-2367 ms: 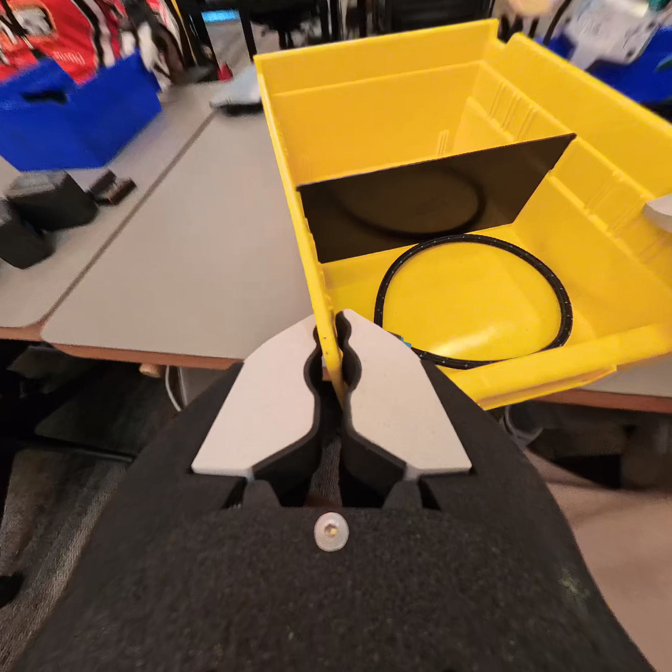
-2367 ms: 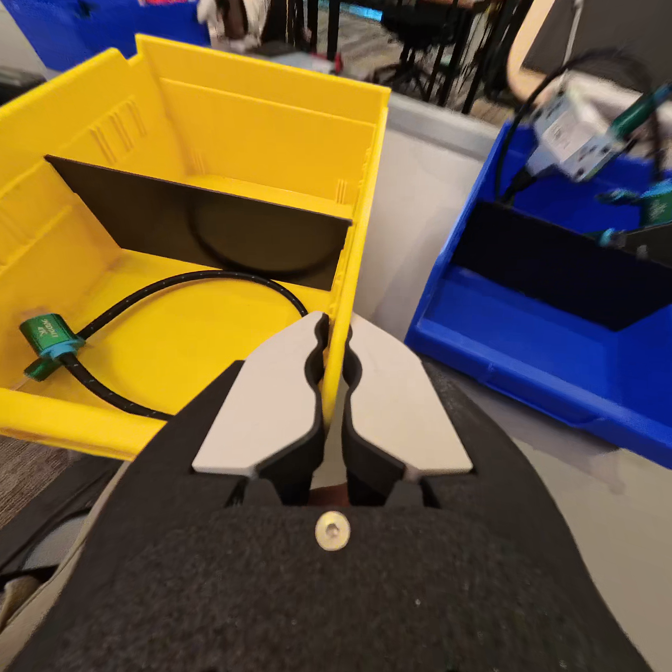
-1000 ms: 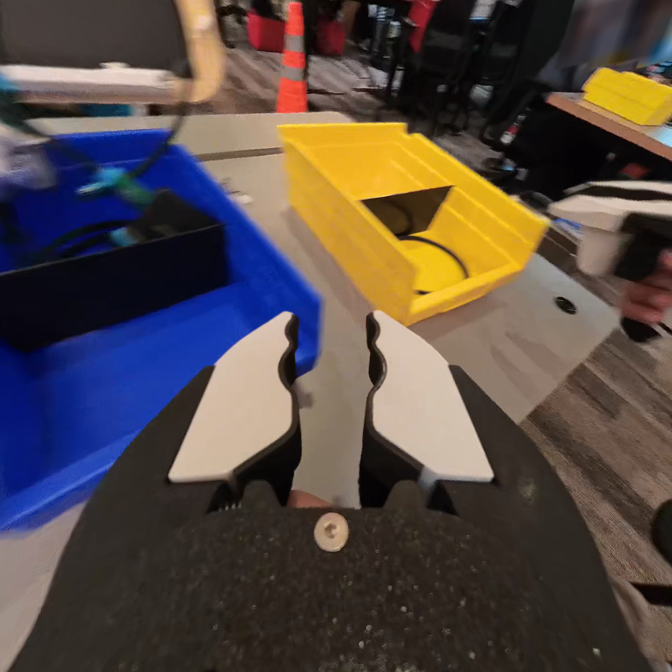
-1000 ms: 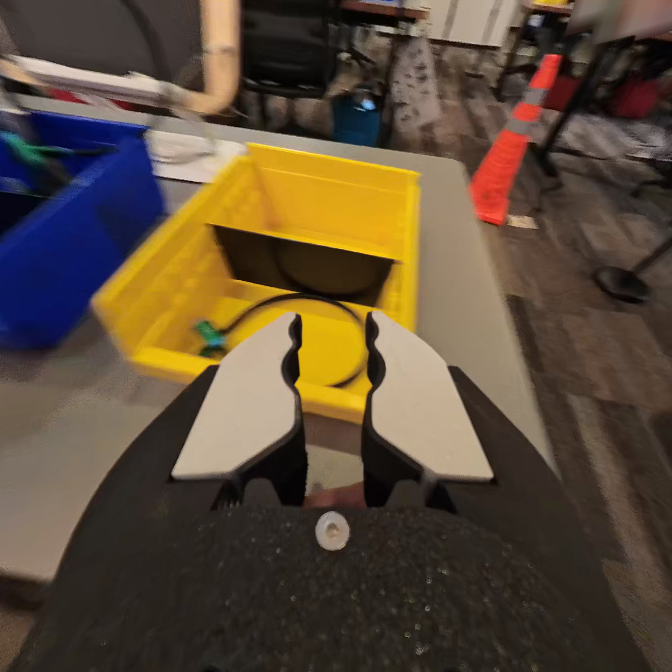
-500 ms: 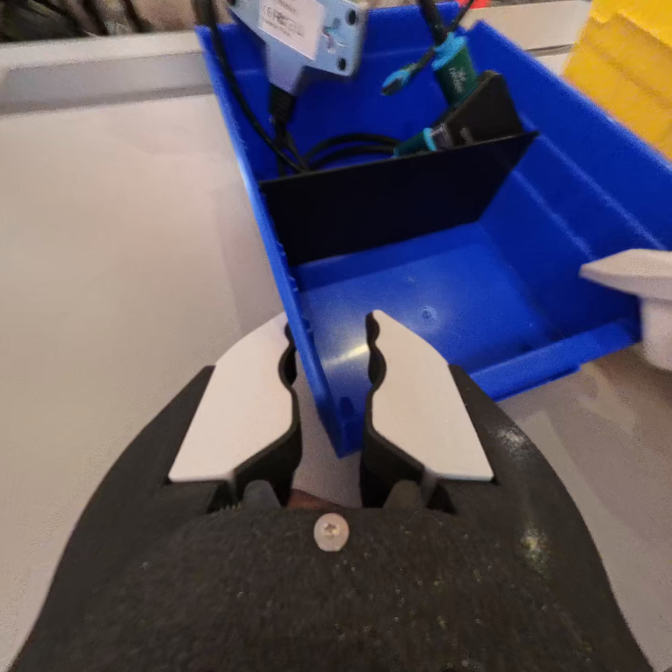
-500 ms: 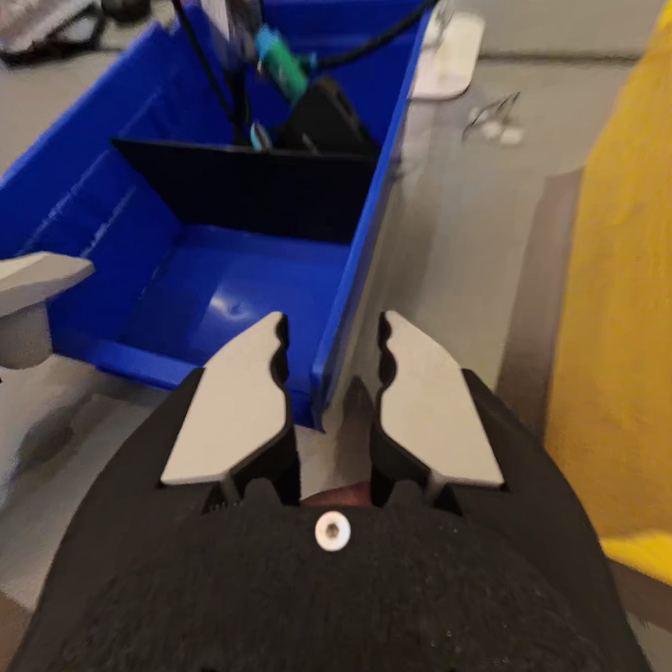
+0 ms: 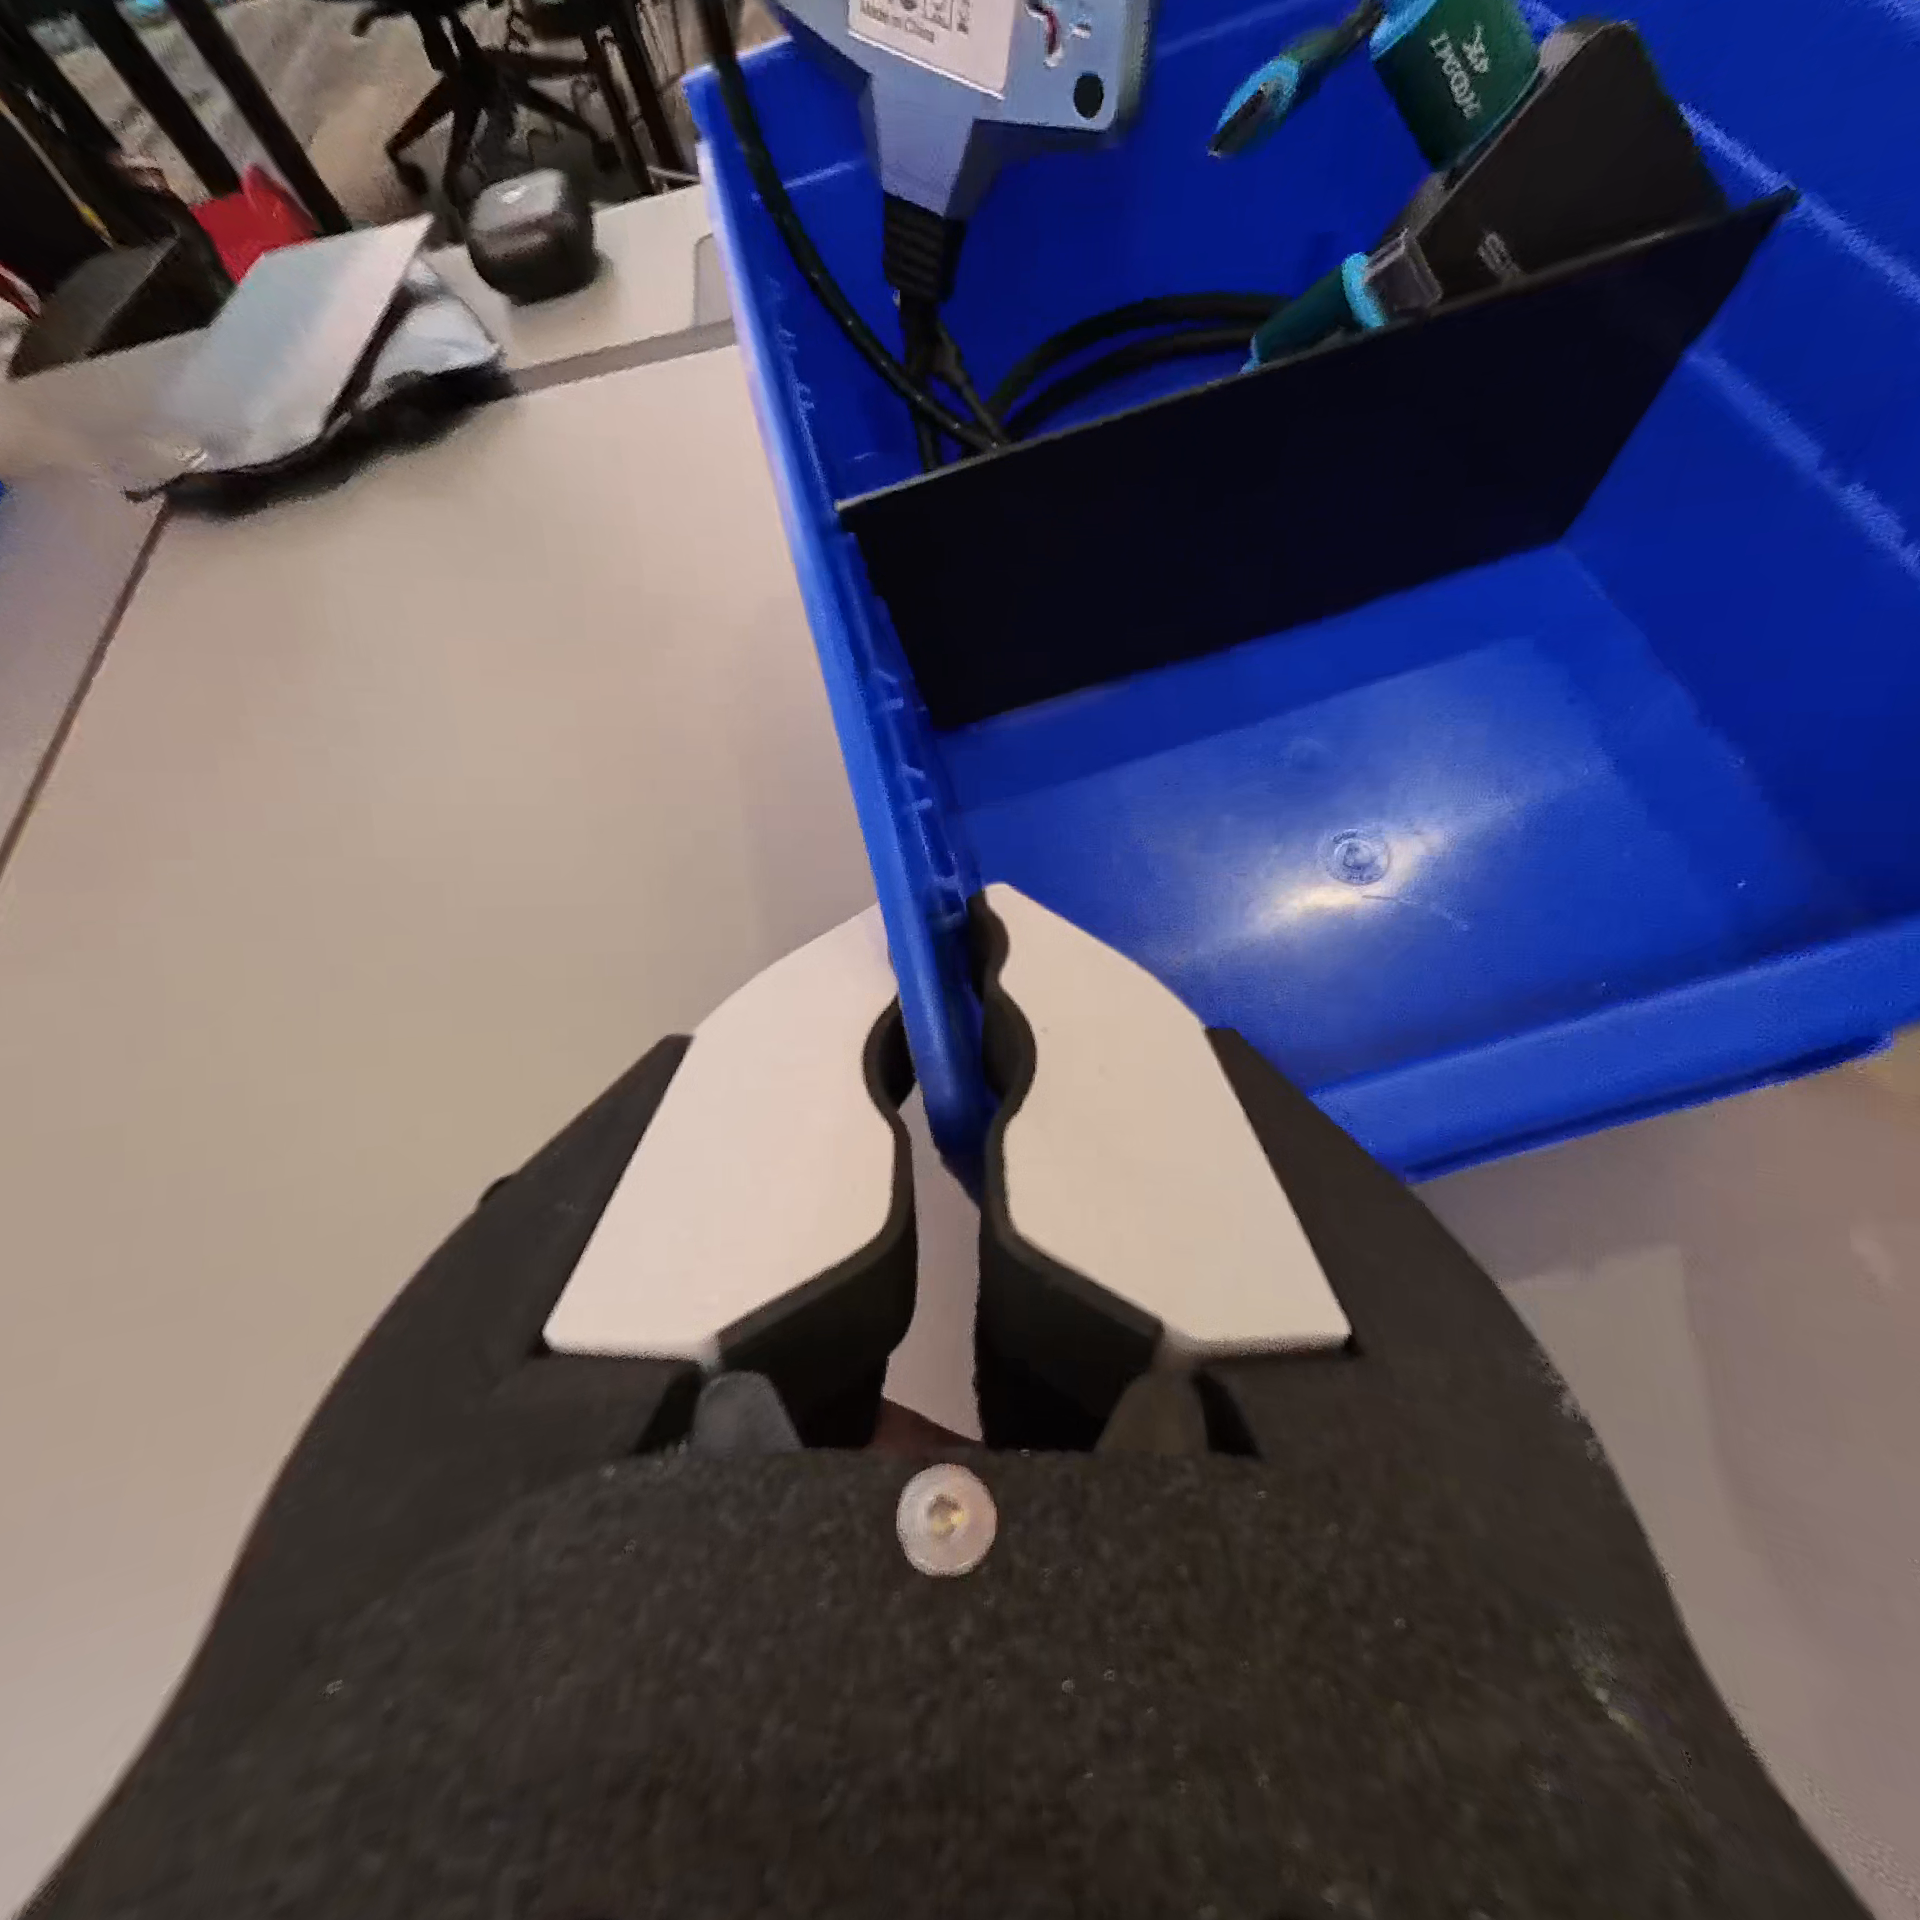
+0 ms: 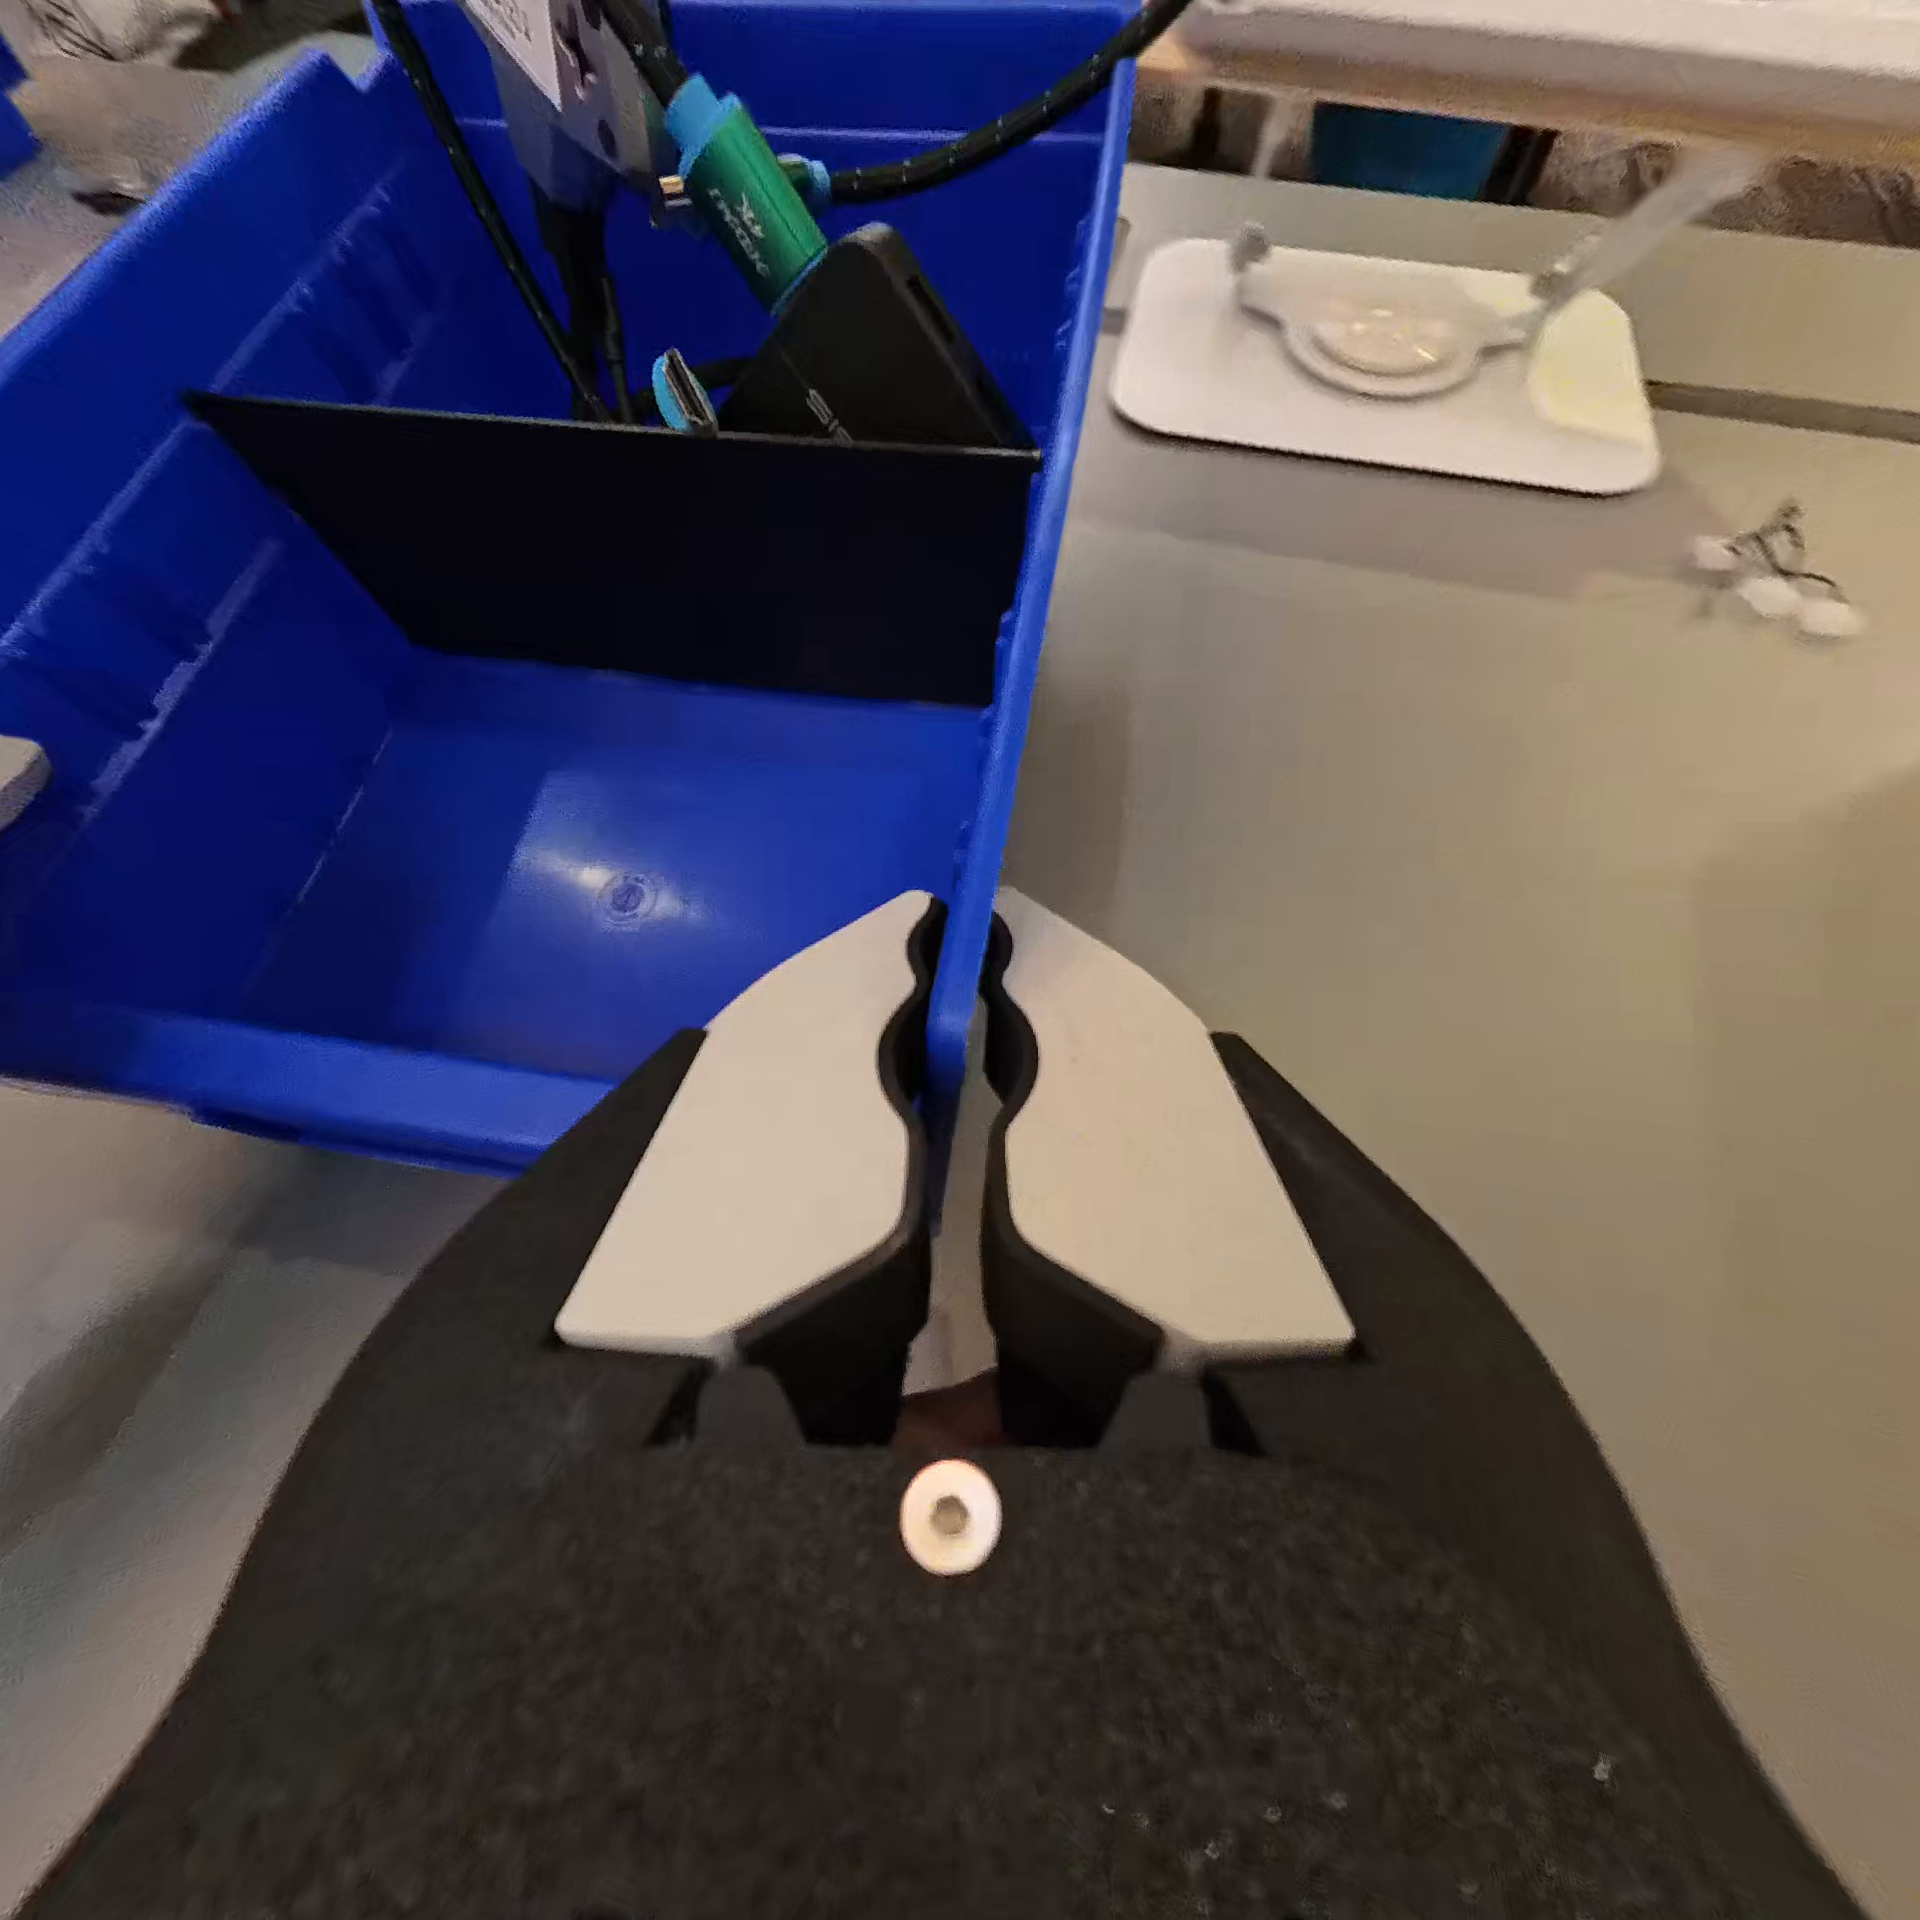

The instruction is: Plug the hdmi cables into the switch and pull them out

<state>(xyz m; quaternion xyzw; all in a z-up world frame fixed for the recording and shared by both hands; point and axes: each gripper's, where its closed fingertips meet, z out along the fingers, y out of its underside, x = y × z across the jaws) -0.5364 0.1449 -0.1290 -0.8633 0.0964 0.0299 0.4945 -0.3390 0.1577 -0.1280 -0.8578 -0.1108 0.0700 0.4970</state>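
A blue bin [image 7: 1455,831] stands on the grey table. A black divider [image 7: 1247,540] splits it. Behind the divider a black HDMI switch [image 7: 1558,177] leans, with a green HDMI plug [image 7: 1455,73] at its top end and a teal plug [image 7: 1320,312] at its lower side. My left gripper [image 7: 940,935] is shut on the bin's left wall near the front corner. My right gripper [image 8: 961,925] is shut on the bin's right wall [image 8: 1023,623] near the front corner. The right wrist view also shows the switch [image 8: 873,343] and green plug [image 8: 748,218].
A grey-blue box [image 7: 977,62] with black cables hangs over the bin's back part. A silver pouch [image 7: 312,353] and a black cube [image 7: 530,234] lie far left. A white stand base [image 8: 1382,364] and small white bits [image 8: 1777,592] sit right of the bin. My right fingertips sit around 20 cm from my left ones.
Both grippers swung from the yellow bin to the blue bin, straddled its side walls while open, and have now closed on them.
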